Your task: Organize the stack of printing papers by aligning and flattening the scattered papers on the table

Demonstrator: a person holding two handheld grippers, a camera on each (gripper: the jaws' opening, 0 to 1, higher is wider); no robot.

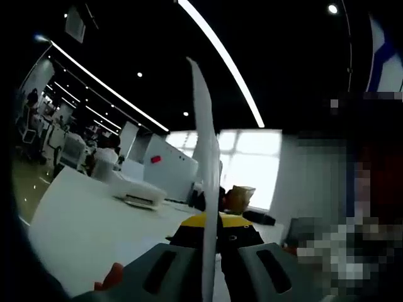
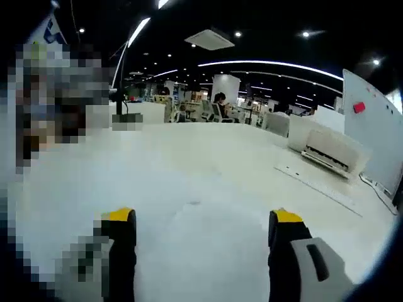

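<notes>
While the sheet of paper (image 1: 204, 157) stood edge-on in the left gripper view, it rose from between the two jaws at the bottom of the frame up toward the dark ceiling, bending slightly near its top. The left gripper (image 1: 210, 251) was pressed together on the paper's lower edge, its yellow-tipped black jaws closed against either face of the sheet, with grey housings below them. Behind the paper lay the white table (image 1: 88, 220), and on it, further off, a white printer-like device (image 1: 135, 190). A white board with a small red mark (image 1: 167, 165) stood behind that, and a brown cardboard box (image 1: 239, 197) sat near the bright window.

In the right gripper view, the right gripper (image 2: 203, 228) was spread wide, its two yellow-tipped jaws well apart with nothing between them, above the bare white table (image 2: 189, 170). The white printer-like device (image 2: 334, 151) rested at the table's far right side, in front of the white board carrying the red mark (image 2: 359, 107). Office desks and chairs (image 2: 208, 112) showed in the distance under strip lights.
</notes>
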